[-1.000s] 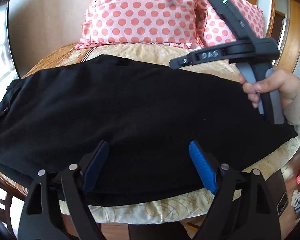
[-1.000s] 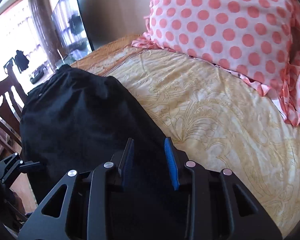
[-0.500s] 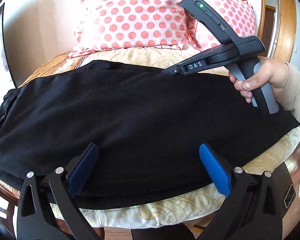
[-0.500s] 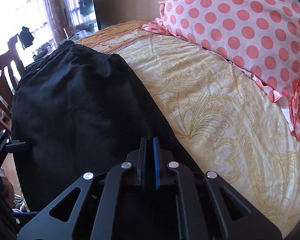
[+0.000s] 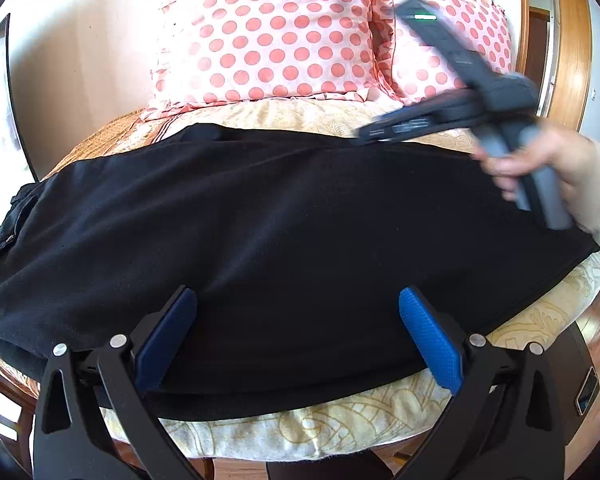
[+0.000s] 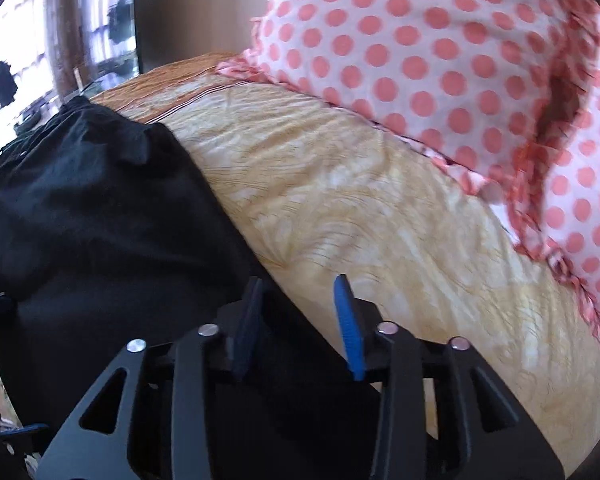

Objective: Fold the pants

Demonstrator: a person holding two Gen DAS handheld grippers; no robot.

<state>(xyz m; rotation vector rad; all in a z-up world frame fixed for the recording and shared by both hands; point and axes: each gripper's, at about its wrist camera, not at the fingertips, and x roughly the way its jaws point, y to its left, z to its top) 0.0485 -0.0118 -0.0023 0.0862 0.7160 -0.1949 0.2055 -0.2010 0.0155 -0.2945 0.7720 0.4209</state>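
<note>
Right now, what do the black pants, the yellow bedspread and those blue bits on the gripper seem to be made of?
The black pants look like soft matte cloth, perhaps fleece or cotton: no shine, gentle creases. The yellow bedspread seems a woven fabric with a slight sheen and a leafy pattern. The blue pads look like rubber or plastic, with a fine dotted texture.

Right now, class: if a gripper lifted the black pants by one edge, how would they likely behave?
The black pants would probably flop and drape: they follow the bed's curve and bunch into soft wrinkles at one end. They look matte, so likely not slippery. Nothing suggests they are fragile.
</note>
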